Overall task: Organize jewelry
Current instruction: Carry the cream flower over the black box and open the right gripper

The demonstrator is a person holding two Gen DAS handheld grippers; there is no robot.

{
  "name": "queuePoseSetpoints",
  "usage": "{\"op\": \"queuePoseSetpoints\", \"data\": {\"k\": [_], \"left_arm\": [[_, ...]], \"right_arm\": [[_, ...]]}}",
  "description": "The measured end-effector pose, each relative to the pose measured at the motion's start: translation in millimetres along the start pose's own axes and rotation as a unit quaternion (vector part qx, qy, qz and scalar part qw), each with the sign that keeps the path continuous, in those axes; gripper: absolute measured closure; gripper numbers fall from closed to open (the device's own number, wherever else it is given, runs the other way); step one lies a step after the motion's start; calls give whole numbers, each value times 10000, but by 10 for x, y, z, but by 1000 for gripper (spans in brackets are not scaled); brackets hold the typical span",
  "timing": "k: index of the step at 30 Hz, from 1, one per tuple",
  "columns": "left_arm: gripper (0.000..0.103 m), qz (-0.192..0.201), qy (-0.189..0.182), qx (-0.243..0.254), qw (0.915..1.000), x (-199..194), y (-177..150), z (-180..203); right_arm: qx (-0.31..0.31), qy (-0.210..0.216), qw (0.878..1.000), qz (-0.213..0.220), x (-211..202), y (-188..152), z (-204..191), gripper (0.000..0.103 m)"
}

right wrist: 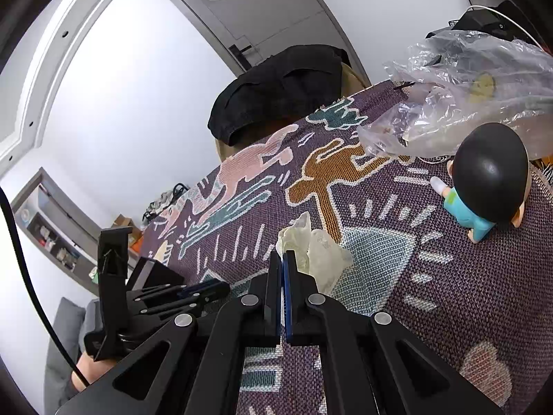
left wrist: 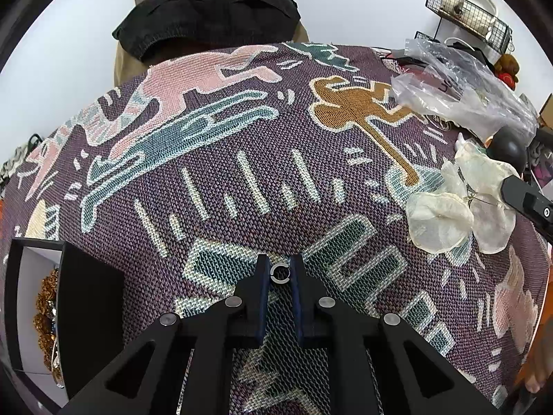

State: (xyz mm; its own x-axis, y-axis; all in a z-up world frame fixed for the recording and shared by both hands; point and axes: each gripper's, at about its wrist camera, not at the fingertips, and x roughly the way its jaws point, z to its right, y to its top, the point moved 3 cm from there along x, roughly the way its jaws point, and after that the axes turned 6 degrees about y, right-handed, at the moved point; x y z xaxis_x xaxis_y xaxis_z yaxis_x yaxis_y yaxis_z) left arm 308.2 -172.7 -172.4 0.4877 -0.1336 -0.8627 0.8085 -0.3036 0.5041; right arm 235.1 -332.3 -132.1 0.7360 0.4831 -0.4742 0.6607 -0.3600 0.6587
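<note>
Gripping small ring [left wrist: 279, 273] w/ left claw [left wrist: 280, 274] mid-cloth; right claw [right wrist: 283, 259] pinching petal earring [right wrist: 316, 256] (nr edge).

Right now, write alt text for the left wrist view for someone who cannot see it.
The left gripper holds a small open silver ring between its jaws, above a purple woven cloth with cartoon figures. A black jewelry box containing amber beads sits at lower left, and pale shell-petal flower jewelry lies at right, pinched by the right gripper.

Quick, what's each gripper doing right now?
Left gripper: closed on a small silver ring.
Right gripper: closed on the white shell-petal jewelry piece.
</note>
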Motion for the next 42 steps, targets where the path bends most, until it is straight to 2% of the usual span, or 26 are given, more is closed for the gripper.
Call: {"op": "queuePoseSetpoints", "data": {"k": [3,10,15,21,31,35,41,42], "left_arm": [[91,25,-34,24,10000,-45,-2,14],[91,383,-71,-71,9992,-411,78,-104],[91,694,-22,-173,9974,-758,122,-300],[91,884,112,-345,9954,-1016,65,-612],[91,924,264,-726,9927,-1130,-130,-1091],[90,1004,207,-923,9904,-1141,-170,-1251],[90,768,2,-1266,9890,-1045,-252,-1489],[86,744,-60,-1322,9884,-1031,-275,-1532]], "right_arm": [[-12,21,10000,-2,8,6,-26,100],[-171,101,9998,77,-48,57,-209,100],[-333,193,9992,131,-74,97,-433,100],[-494,287,9983,113,-37,106,-669,100],[-818,470,9955,23,75,61,-1127,100],[-977,503,9939,-28,135,52,-1288,100],[-1115,560,9921,-134,249,30,-1461,100],[-1151,577,9916,-152,272,21,-1499,100]]}}
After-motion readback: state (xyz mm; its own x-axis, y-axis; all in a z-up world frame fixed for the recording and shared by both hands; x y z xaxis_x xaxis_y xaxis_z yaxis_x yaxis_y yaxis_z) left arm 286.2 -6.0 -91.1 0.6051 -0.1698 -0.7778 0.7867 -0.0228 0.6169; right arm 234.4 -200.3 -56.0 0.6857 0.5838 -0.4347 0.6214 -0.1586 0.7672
